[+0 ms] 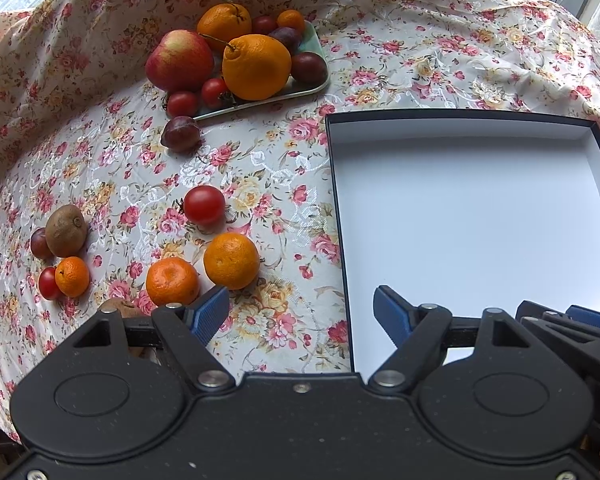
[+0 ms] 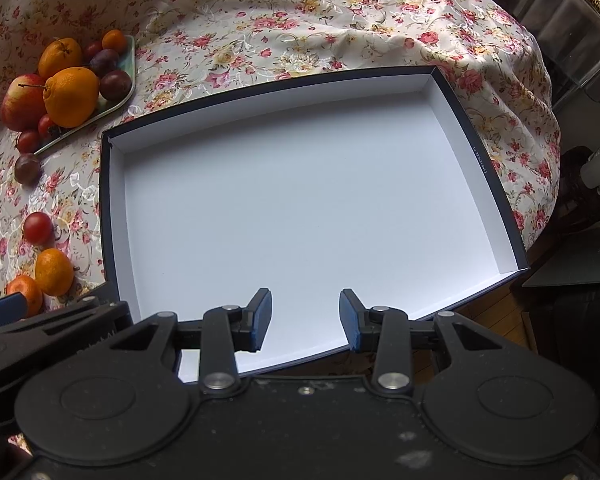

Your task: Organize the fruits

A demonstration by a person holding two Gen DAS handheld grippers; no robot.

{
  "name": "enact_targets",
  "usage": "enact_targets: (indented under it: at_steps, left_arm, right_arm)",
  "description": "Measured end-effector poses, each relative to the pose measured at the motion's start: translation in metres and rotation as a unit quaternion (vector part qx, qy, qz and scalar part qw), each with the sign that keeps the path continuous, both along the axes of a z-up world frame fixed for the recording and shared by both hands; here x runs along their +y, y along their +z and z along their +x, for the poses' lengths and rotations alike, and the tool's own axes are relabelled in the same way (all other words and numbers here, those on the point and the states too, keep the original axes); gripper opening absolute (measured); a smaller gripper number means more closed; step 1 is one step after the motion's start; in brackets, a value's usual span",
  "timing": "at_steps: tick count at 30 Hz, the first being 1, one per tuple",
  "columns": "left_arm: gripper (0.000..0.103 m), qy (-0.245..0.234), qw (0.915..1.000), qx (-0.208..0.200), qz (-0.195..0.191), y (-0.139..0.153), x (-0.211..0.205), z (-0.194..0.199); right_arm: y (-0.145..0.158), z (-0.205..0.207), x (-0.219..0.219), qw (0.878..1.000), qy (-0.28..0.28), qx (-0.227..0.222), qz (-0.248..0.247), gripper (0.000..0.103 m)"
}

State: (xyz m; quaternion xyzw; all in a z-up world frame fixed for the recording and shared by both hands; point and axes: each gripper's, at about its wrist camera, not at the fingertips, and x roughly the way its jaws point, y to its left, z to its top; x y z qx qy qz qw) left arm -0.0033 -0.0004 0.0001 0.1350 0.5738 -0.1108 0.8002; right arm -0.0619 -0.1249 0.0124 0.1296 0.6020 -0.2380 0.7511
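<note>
Nearest the lens, left gripper (image 1: 298, 312) with fingers spread wide, nothing held, over the flowered table (image 1: 260, 168) beside two mandarins (image 1: 231, 261). Right gripper (image 2: 305, 316) likewise well open and empty, above the near edge of a white-lined box (image 2: 300, 184). Loose on the cloth: cherry tomato (image 1: 204, 205), plum (image 1: 180, 134), kiwi (image 1: 66, 229). Farther back, green tray (image 1: 318, 46) piled with oranges (image 1: 257, 67), apple (image 1: 179, 60), plums and tomatoes.
</note>
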Motion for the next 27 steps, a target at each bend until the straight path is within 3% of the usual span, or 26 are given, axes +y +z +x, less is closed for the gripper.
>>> enact_targets:
  at_steps: [27]
  left_arm:
    - [0.08,0.0,0.9994,0.019,-0.028,-0.0005,0.0011,0.0018]
  right_arm:
    - [-0.0027,0.0009,-0.002,1.0,-0.006,0.003,0.013,0.039]
